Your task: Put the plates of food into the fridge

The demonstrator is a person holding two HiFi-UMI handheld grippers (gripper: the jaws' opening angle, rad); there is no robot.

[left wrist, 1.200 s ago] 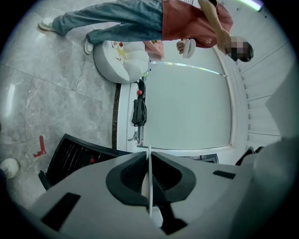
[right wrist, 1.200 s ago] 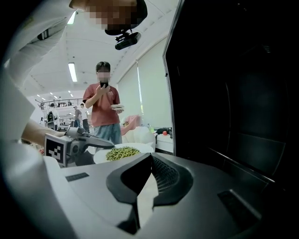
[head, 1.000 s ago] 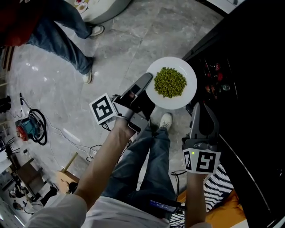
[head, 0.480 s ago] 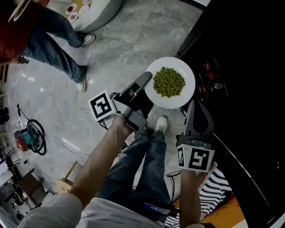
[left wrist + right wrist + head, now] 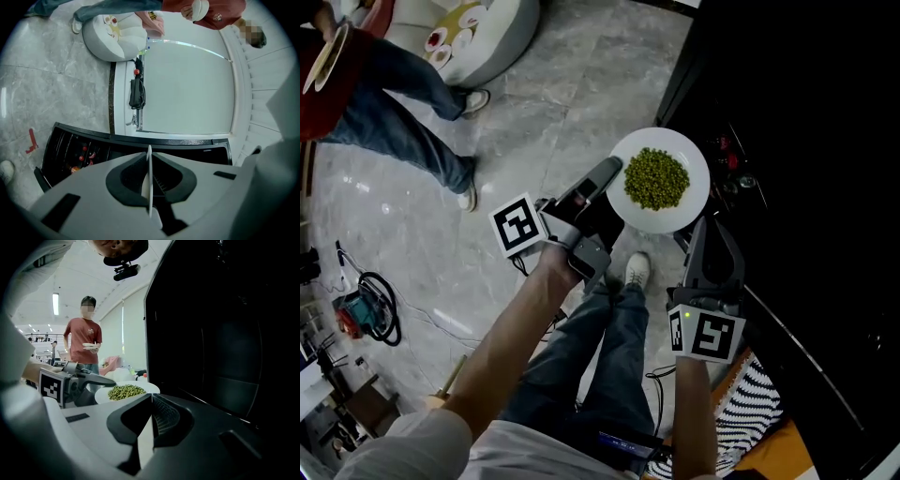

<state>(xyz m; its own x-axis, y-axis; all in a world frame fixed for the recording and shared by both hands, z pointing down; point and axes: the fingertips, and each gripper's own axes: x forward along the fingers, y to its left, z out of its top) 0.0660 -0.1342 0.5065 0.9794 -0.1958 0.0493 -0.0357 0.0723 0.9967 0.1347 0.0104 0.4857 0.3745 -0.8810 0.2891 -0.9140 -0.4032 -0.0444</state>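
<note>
A white plate [image 5: 680,202] heaped with green peas [image 5: 655,178] hangs over the floor beside the open black fridge [image 5: 806,141]. My left gripper [image 5: 612,171] is shut on the plate's left rim; in the left gripper view the rim [image 5: 149,159] shows as a thin white line between the jaws of the left gripper [image 5: 149,180]. My right gripper [image 5: 711,227] sits just below the plate, shut and holding nothing. In the right gripper view the plate [image 5: 140,386] lies ahead of the right gripper [image 5: 149,416], with the dark fridge [image 5: 220,333] at the right.
Fridge door shelves [image 5: 733,161] hold small red items. A person in a red top and jeans [image 5: 403,103] stands at the upper left with a plate, next to a white round seat [image 5: 478,37]. Cables and a tool [image 5: 366,300] lie on the marble floor.
The plate and left gripper have shifted slightly toward the fridge opening. The right gripper has drifted a little left. The bystander has stepped further to the upper left.
</note>
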